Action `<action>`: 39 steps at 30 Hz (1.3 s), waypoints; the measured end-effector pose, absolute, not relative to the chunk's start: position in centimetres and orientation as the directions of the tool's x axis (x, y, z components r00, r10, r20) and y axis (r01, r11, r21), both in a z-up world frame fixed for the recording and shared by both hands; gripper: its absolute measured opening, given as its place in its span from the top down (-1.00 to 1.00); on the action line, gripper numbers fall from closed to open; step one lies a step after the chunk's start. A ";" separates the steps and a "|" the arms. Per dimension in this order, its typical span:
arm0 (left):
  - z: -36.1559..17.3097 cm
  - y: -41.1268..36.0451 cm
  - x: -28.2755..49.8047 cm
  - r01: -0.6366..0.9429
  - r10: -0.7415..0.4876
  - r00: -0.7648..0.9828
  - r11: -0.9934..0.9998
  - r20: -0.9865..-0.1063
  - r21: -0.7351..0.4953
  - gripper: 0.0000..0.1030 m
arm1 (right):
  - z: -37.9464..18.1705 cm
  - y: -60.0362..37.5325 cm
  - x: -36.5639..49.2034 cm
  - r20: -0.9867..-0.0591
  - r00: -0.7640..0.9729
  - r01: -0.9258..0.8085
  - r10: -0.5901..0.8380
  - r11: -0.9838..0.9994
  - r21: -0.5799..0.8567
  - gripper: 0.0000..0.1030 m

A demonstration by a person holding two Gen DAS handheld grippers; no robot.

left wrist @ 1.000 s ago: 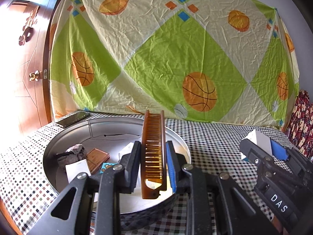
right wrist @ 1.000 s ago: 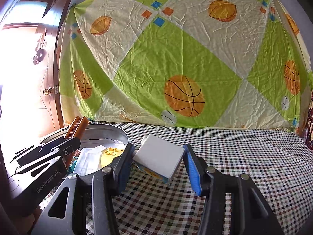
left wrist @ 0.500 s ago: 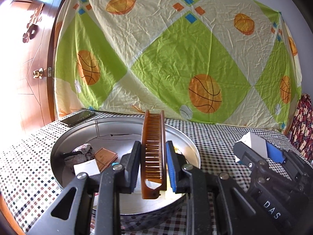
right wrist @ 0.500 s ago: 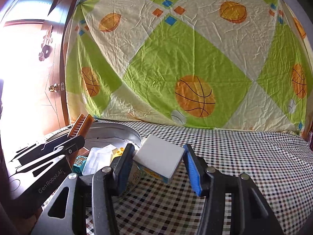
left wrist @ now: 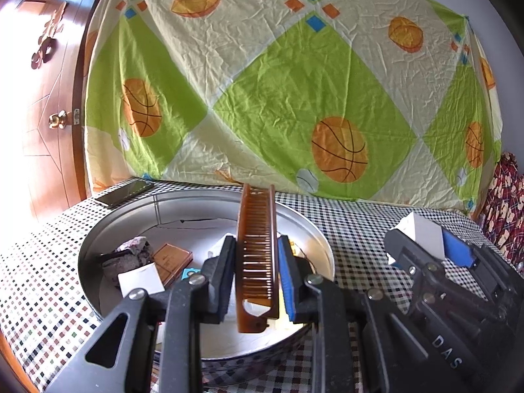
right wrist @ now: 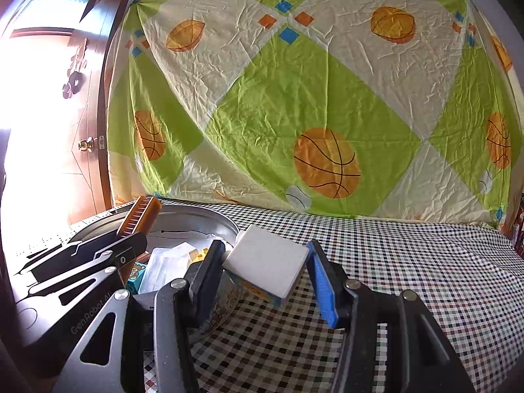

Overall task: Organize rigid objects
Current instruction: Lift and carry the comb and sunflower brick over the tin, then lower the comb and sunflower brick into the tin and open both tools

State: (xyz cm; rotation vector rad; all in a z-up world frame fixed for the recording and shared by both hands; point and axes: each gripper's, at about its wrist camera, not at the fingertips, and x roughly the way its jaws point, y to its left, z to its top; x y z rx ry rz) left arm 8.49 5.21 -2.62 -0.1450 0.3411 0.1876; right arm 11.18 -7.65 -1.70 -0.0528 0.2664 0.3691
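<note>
One brown comb (left wrist: 257, 255) is clamped upright in the left gripper (left wrist: 256, 275) above the round metal tray (left wrist: 322, 249), whose several contents are partly hidden. One white box (right wrist: 268, 263) is gripped by the right gripper (right wrist: 267, 278) beside the tray, over the checked cloth (right wrist: 409, 262).

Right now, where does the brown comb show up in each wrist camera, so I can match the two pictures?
Left wrist view: the brown comb stands centre frame, clamped upright in the left gripper, above the round metal tin.
Right wrist view: the comb shows at left, tilted, sticking up from the left gripper.
Shared landmark: the metal tin.
</note>
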 end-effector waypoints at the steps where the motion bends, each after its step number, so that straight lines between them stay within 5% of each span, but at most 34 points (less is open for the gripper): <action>1: -2.6 5.1 8.5 -0.203 0.155 0.927 0.973 -0.342 -0.106 0.54 | -1.7 -7.7 11.2 -0.269 0.899 -0.358 0.345 0.934 -0.001 -0.04; 25: -2.3 7.0 8.0 -0.269 0.228 0.896 0.961 -0.381 -0.058 0.54 | -0.8 -5.5 11.3 -0.285 0.848 -0.466 0.448 0.885 0.002 -0.04; 39: -1.7 14.0 12.9 -0.261 0.180 0.779 0.964 -0.600 -0.050 0.54 | 0.7 1.1 19.1 -0.522 0.659 -0.577 0.542 0.809 0.112 -0.04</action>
